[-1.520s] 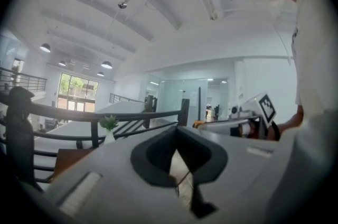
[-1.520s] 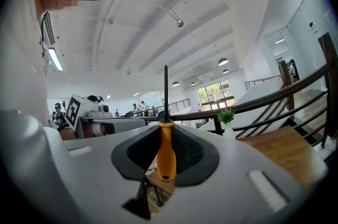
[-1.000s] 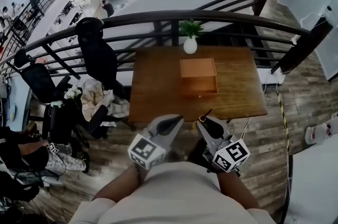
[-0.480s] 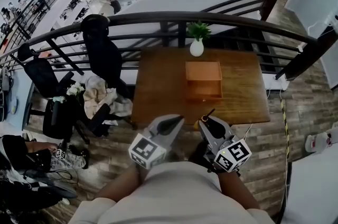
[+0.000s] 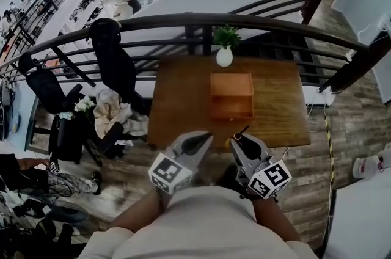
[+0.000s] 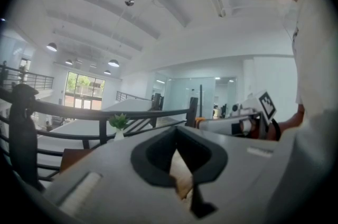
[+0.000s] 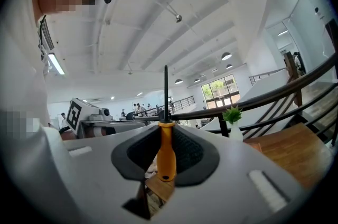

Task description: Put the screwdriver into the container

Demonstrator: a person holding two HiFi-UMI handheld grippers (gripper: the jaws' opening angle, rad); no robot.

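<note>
The screwdriver [image 7: 167,150] sits pinched by its orange handle between the dark pads of the right gripper [image 7: 167,159], its thin black shaft standing straight out past the jaw tips. That grip leaves the whole blade free to lead the way, which should suit lowering it into an open box. In the head view the shaft shows as a short dark sliver poking forward from the right gripper [image 5: 243,143], held close to the person's chest and short of the table's near edge, so the tool is in hand but not yet over its target. The left gripper [image 6: 177,137] is alongside, jaws pressed together with nothing between them; it seems merely parked out of the way, since one gripper is enough for this carry. Ahead, the container [image 5: 231,107] — a shallow wooden box, open on top — rests near the middle of the wooden table [image 5: 177,99], well apart from both grippers. A small potted plant [image 5: 224,47] stands just behind it, near the dark railing [image 5: 256,21] that curves behind the table's far edge.
</note>
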